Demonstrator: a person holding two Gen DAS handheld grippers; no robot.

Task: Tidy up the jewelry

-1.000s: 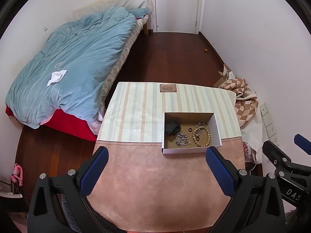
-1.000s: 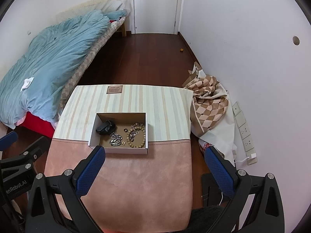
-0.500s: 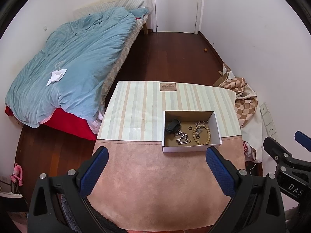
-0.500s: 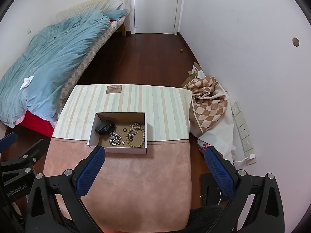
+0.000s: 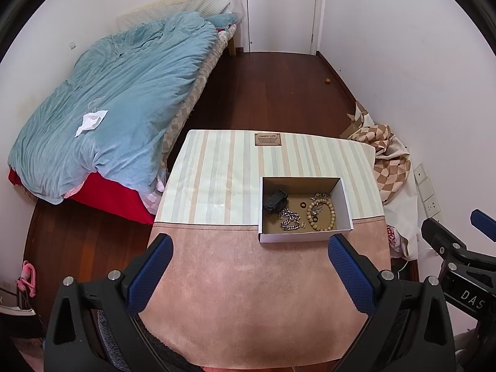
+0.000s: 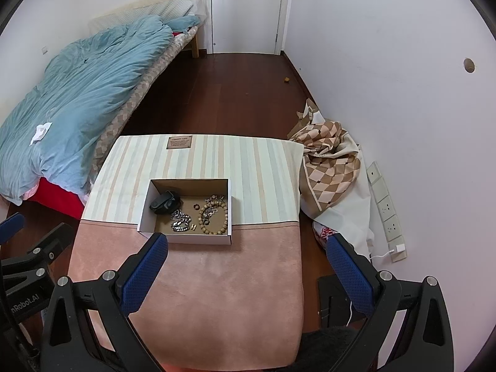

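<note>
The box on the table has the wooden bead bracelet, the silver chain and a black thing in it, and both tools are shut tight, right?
Not quite. The left tool and right tool are wide open, as each wrist view shows. The box does hold the bead bracelet, chain and black thing.

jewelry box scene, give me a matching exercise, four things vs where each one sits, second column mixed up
Things:
1. wooden bead bracelet
2. black pouch
3. silver chain
4. brown label

Places:
a. left side of the box, toward the back
b. on the striped far part of the table cover, outside the box
c. right side of the box
d. middle of the box, near its front wall

Pairs: 1-c, 2-a, 3-d, 4-b
</note>
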